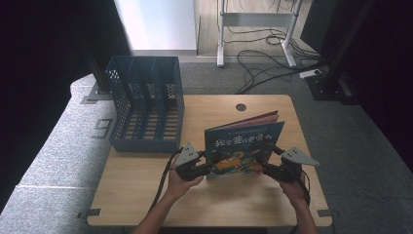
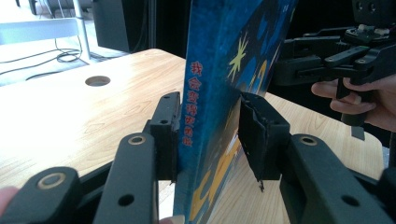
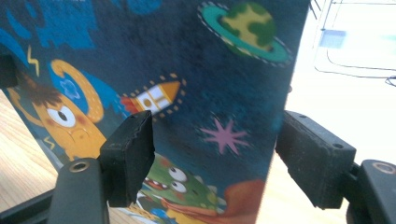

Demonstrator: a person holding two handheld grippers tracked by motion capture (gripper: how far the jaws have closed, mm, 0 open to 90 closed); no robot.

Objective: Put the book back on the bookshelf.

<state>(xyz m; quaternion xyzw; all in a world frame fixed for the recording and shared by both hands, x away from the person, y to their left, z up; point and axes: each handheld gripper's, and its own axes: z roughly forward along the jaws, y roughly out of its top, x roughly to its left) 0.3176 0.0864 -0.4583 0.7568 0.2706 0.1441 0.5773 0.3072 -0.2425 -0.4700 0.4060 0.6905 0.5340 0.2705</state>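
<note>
A blue picture book with a cartoon space cover stands upright on its lower edge on the light wooden bench, cover toward the person, a little right of the bench's middle. The left claw is at the book's lower left corner. In the left gripper view its two black jaws straddle the spine edge: one pad sits against the printed spine side, while the other looks just short of the cover, so I cannot tell whether it truly pinches. The right claw is at the book's lower right corner. In the right gripper view its jaws stand wide, one pad in front of the cover and the other clear of the book's edge, gripping nothing.

A dark blue perforated plastic file rack with several upright slots sits at the bench's far left corner, well apart from the book, its open slots facing the person. A round cable hole lies in the benchtop behind the book. Nothing stands between book and rack.
</note>
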